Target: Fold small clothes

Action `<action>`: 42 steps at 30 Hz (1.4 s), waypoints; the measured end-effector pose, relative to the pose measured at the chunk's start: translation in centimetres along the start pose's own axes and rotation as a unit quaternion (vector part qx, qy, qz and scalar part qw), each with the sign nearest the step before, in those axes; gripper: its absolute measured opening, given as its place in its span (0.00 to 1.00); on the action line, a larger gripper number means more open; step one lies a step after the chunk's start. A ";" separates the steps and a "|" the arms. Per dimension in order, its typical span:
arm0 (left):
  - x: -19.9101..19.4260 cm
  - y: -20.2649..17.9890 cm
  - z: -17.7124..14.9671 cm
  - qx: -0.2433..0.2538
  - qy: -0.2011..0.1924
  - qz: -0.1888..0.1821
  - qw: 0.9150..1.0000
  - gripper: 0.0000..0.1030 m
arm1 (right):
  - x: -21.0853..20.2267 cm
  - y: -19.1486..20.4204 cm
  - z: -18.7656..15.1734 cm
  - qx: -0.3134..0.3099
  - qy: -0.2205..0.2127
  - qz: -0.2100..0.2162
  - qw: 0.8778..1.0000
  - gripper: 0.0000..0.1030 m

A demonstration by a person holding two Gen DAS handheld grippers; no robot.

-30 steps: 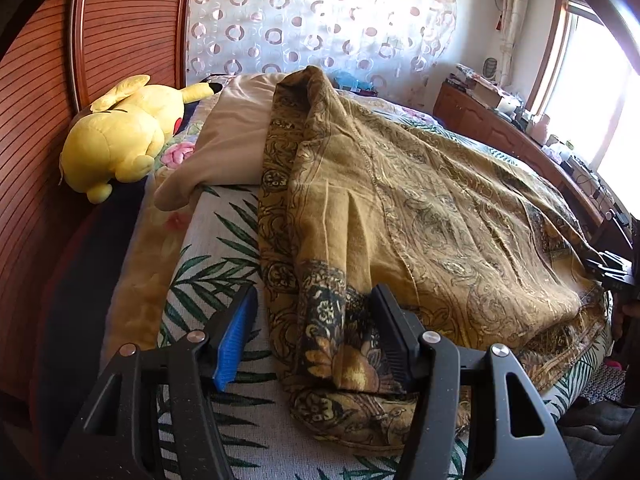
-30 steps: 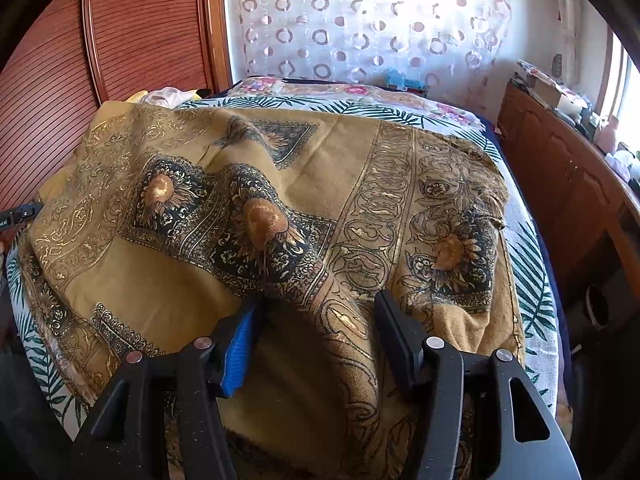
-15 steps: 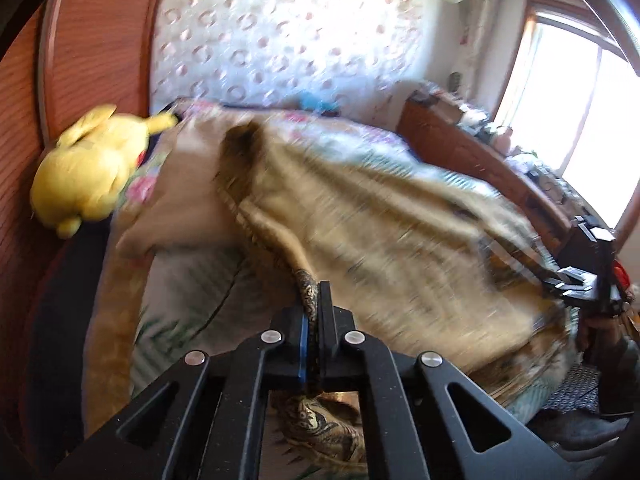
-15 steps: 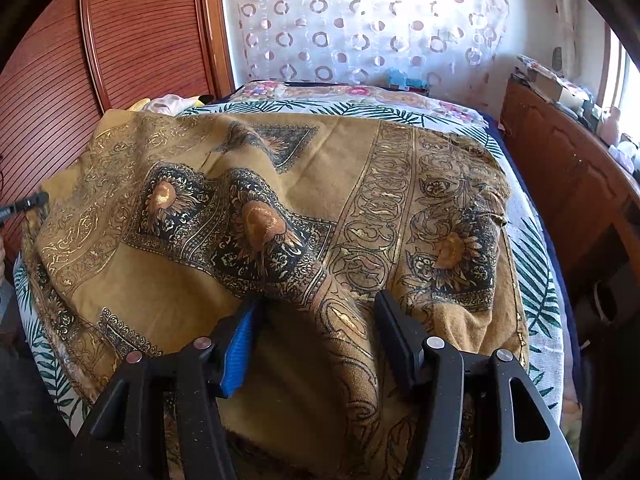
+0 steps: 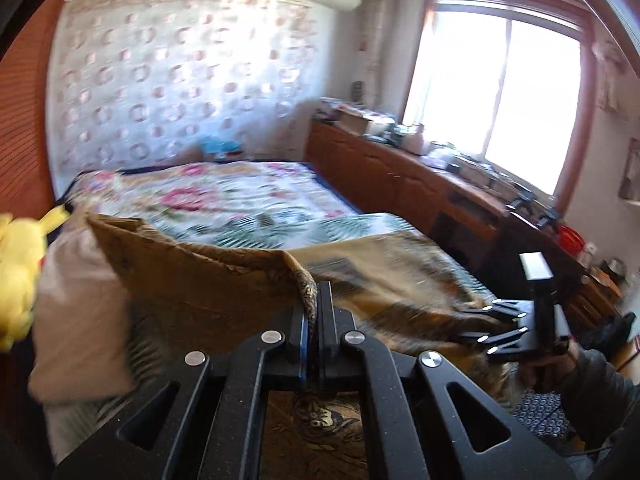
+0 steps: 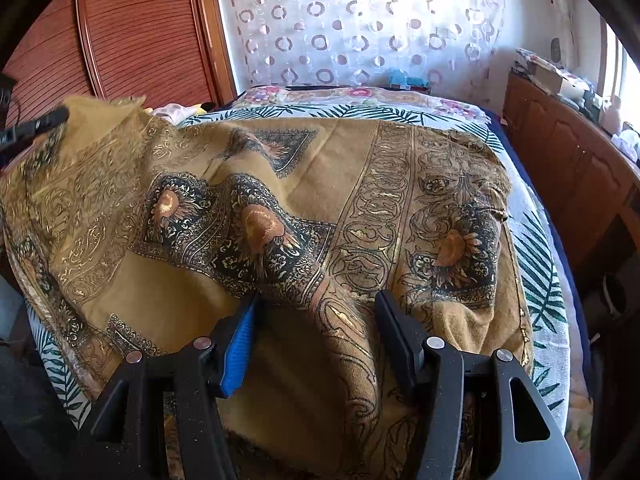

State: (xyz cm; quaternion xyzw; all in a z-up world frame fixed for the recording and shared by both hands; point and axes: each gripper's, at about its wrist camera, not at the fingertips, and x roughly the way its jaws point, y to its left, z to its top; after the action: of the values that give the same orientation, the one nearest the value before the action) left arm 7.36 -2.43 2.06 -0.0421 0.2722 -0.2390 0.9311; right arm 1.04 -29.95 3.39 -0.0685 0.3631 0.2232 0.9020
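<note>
Our left gripper (image 5: 314, 320) pinches a corner of the mustard paisley shawl (image 6: 320, 184), lifting it off the bed (image 6: 540, 280) to fold; our right gripper (image 6: 316, 320) straddles a ridge, fingers wide, gripping nothing.

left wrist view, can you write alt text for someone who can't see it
The left tongs are shut on an edge of a mustard patterned cloth, holding it up above a bed with a floral and leaf-print cover. A yellow plush toy sits at the left edge, and the right tongs, held in a hand, meet the cloth at the right.
</note>
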 end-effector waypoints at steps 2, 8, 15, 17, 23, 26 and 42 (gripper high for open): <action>0.5 -1.6 0.7 0.016 -0.002 -0.018 1.000 0.03 | 0.0 0.0 0.0 0.001 -0.001 0.001 1.000 0.58; 1.9 -3.7 0.0 0.029 0.027 -0.034 0.999 0.06 | 0.2 -0.2 -0.1 0.005 -0.002 0.005 1.000 0.58; 1.5 -3.0 -1.3 0.023 0.031 -0.023 0.999 0.39 | 0.2 -0.1 0.0 0.005 -0.002 0.005 1.000 0.58; 1.2 -2.8 -1.6 0.027 0.033 -0.010 0.999 0.46 | 0.3 0.0 0.0 0.005 -0.002 0.003 1.000 0.58; 0.8 -1.4 -3.0 0.022 0.029 0.041 0.998 0.79 | -0.6 0.6 0.1 -0.002 -0.029 -0.019 0.999 0.58; 0.5 -0.3 -3.9 0.004 0.030 0.062 0.998 0.79 | -0.9 0.9 0.0 -0.004 -0.033 -0.024 0.999 0.58; 0.1 2.2 -5.5 -0.006 0.036 0.112 0.993 0.79 | 1.1 7.8 4.1 -0.047 -0.042 0.048 0.997 0.58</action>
State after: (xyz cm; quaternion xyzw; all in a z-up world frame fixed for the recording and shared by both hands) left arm 5.47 -0.21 -3.06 -0.0080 0.3095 -0.1334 0.9414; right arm 0.74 -21.45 5.89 -0.0845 0.3168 0.2855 0.9005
